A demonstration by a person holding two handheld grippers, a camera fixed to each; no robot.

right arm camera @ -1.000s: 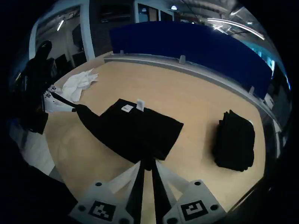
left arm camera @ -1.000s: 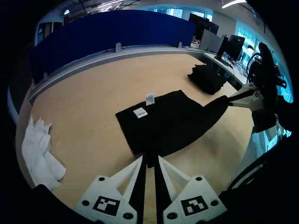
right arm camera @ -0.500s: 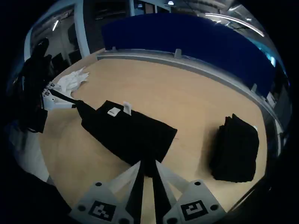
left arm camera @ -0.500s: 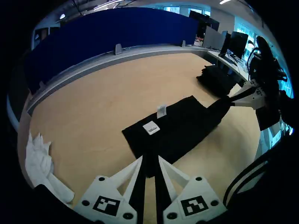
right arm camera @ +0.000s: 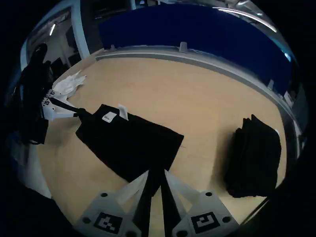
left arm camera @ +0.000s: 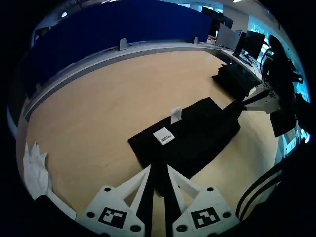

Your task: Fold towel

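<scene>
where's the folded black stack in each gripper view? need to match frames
Left gripper view: folded black stack upper right, beyond the black towel.
Right gripper view: folded black stack far right, right of the black towel.
Shared landmark: blue partition along the back.

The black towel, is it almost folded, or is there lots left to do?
Not quite. Done: the black towel lies flat on the table, and a pile of folded dark cloths sits aside. In hand: the left gripper and the right gripper each pinch a corner. Left: probably carrying those corners across to make the fold, then likely adding it to the pile.
</scene>
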